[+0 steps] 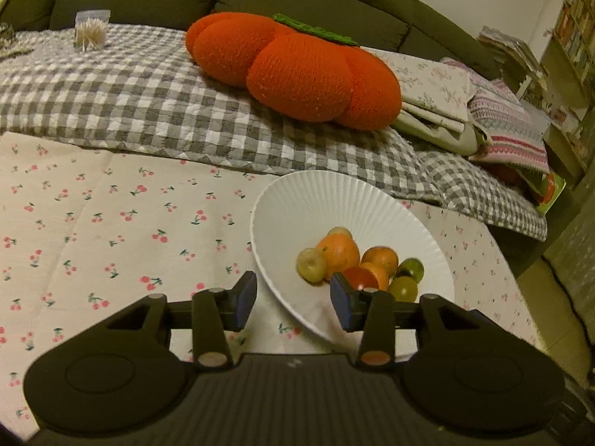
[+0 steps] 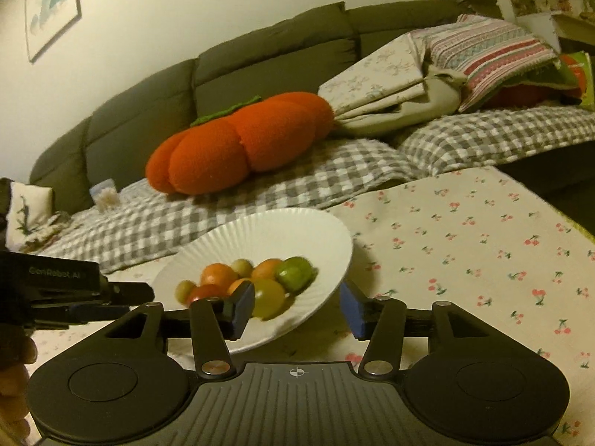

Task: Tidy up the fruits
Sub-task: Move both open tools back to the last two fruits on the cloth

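Observation:
A white ribbed plate [image 1: 353, 204] [image 2: 260, 230] lies on the cherry-print cloth [image 1: 111, 223] and holds several small fruits. Among them are an orange fruit [image 1: 338, 251] [image 2: 217, 274], a red one [image 1: 360, 278], pale green ones [image 1: 311, 264] and a brighter green one [image 2: 295, 271]. My left gripper [image 1: 293, 303] is open, its blue pads either side of the plate's near left rim and clear of it. My right gripper [image 2: 297, 310] is open too. Its left pad stands in front of the fruits, its right pad outside the plate's near right rim.
Behind the cloth is a grey checked blanket [image 1: 130, 104] with an orange pumpkin cushion [image 1: 297, 70] [image 2: 238, 141], folded bedding [image 1: 446, 104] and a toothpick box [image 1: 91, 29], backed by a dark sofa [image 2: 148, 104]. The left tool's black housing [image 2: 55, 282] and a hand [image 2: 15, 371] show at left.

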Demonstrator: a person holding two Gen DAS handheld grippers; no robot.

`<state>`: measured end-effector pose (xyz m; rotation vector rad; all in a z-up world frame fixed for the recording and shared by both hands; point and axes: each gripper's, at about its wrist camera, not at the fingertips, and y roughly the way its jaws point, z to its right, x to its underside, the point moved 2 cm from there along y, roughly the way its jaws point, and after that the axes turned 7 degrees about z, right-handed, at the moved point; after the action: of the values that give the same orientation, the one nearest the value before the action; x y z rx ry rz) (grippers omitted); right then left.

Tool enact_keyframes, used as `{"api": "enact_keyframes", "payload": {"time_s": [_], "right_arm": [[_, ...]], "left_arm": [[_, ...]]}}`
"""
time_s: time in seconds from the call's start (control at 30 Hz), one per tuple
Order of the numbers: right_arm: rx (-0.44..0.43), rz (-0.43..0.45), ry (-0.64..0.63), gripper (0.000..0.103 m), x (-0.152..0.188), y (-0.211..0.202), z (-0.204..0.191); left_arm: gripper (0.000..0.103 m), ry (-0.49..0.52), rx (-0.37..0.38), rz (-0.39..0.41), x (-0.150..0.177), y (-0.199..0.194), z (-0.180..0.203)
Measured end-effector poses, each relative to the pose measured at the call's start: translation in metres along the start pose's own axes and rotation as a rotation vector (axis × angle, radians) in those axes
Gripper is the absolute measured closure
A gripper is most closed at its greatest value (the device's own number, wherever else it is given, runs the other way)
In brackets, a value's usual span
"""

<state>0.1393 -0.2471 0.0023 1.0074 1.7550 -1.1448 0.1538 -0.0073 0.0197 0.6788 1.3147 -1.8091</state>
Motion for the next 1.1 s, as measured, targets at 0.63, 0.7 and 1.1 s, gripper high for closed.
{"api": "enact_keyframes", "payload": {"time_s": [0.63, 0.7, 1.1], "right_arm": [[-0.107, -0.078, -0.015, 0.04, 0.016, -0.031, -0.013], [-0.117, -0.08, -0.027, 0.04, 0.014, -0.034, -0.016], [-0.174, -0.138, -0.094, 0.036, 0.023, -0.036, -0.034]], "left_arm": [[0.059, 0.226, -0.036, -0.091, 0.065, -0.059, 0.009], [0.059, 0.243, -0.035, -0.099, 0.073, -0.063, 0.012], [0.06, 0.296, -0.026, -0.116, 0.093, -0.062, 0.021]]}}
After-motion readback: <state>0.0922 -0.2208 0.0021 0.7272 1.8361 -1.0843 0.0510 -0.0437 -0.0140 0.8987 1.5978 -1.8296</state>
